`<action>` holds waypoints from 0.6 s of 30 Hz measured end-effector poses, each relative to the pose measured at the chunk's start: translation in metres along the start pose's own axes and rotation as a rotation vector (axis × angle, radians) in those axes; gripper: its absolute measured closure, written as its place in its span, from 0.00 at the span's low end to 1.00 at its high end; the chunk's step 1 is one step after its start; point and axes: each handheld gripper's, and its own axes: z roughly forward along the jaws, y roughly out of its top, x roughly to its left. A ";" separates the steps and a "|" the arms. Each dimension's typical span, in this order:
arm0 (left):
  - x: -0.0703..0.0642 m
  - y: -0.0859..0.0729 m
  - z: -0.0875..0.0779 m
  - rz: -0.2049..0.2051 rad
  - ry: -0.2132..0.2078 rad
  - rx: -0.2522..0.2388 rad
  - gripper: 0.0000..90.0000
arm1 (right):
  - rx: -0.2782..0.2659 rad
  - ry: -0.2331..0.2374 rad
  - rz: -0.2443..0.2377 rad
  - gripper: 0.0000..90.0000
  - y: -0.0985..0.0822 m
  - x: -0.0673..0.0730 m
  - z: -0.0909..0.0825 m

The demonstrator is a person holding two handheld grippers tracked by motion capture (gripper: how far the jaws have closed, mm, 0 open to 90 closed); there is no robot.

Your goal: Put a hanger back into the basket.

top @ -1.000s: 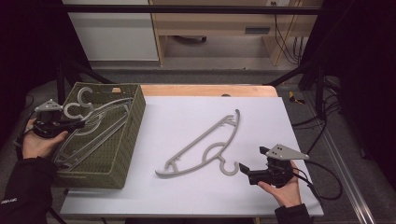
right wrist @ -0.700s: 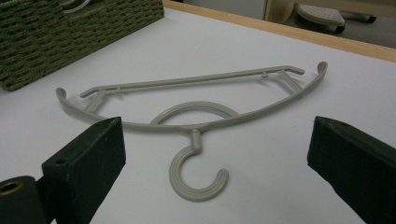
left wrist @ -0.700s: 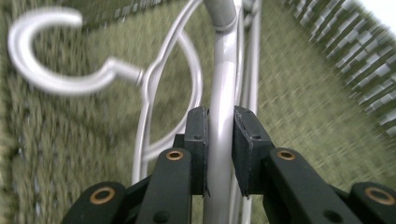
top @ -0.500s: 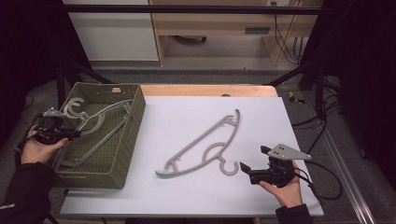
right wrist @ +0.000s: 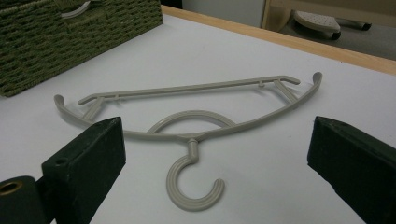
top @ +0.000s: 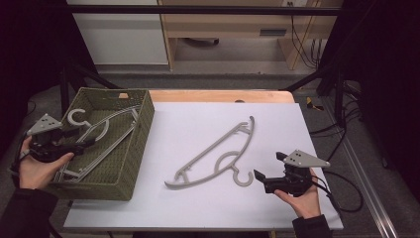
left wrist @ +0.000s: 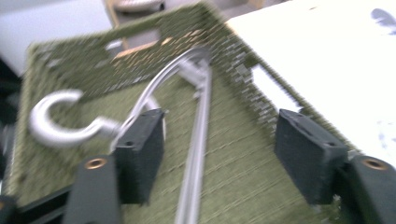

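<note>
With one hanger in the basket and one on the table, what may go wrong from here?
1. The hanger leans in the basket with its hook above the rim; it may catch there or tip out.
2. The table hanger lies flat before the open right hand-held gripper; the thin plastic may slide instead of being gripped.
3. The left hand-held gripper, open near the hanger, could bump it.

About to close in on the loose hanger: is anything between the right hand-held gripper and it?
Nothing visible. The right hand-held gripper sits open just short of the hanger's hook, with bare white table between them.
</note>
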 end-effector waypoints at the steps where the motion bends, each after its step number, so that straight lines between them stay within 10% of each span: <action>1: -0.007 0.002 0.001 0.007 -0.016 -0.011 0.29 | -0.001 0.000 -0.002 0.05 0.000 0.000 0.000; 18: -0.132 0.005 0.036 0.123 -0.254 -0.078 0.11 | -0.006 -0.008 0.007 0.05 -0.002 -0.003 -0.002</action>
